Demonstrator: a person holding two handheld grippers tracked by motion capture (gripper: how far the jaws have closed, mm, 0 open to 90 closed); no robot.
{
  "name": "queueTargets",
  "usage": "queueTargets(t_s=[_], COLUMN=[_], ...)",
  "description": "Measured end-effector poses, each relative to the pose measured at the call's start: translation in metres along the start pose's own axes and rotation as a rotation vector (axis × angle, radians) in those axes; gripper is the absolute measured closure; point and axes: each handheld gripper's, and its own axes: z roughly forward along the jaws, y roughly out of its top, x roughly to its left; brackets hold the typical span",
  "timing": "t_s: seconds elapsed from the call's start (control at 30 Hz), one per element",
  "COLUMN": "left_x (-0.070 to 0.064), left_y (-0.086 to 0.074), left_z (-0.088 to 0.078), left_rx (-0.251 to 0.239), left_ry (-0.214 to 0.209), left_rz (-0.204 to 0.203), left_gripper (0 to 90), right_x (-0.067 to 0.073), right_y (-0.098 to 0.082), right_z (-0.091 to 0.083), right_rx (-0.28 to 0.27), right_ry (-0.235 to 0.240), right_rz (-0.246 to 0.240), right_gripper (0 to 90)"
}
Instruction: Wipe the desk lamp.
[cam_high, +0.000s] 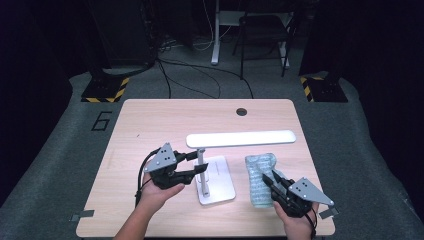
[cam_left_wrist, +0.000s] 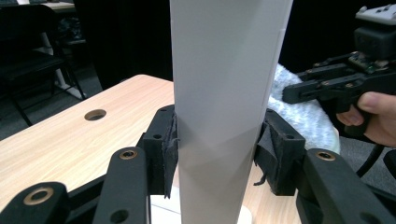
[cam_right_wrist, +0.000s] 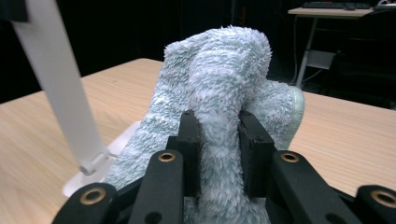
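High view: wooden table (cam_high: 150, 120) carries a white desk lamp (cam_high: 215, 165), its square base (cam_high: 220, 185) flat near the front edge and its long head (cam_high: 241, 138) level over the middle. Just right of the base lies a pale blue fluffy cloth (cam_high: 259, 175), bunched lengthwise. Left gripper (cam_high: 200, 162) comes in from the left and is clamped on the lamp's stem (cam_left_wrist: 224, 116); pads (cam_left_wrist: 170, 149) press both sides of it in the left gripper view, likely to stop the lamp tipping or sliding while it's wiped. Right gripper (cam_high: 270, 181) sits at the cloth's near end, jaws pinched on a raised fold (cam_right_wrist: 219, 135) of the pile (grip looks firm, fabric bulging between the pads). My read: one hand braces, the other brings the cloth to dust the lamp; no contact between cloth and lamp visible.
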Motion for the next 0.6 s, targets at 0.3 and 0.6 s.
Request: queueTargets(t_s=[0.3, 0.6], left_x=[0.000, 0.000], left_y=[0.000, 0.000], left_z=[0.000, 0.000], left_rx=[0.002, 0.000], left_ry=[-0.002, 0.003], left_rz=[-0.010, 0.000], left_gripper=[52.9, 52.8], right_x=[-0.013, -0.032], right_y=[-0.020, -0.040], right_z=[0.009, 0.016], right_rx=[0.033, 0.105], right_ry=[-0.040, -0.093], right_rz=[0.015, 0.051], right_gripper=[72.6, 72.0])
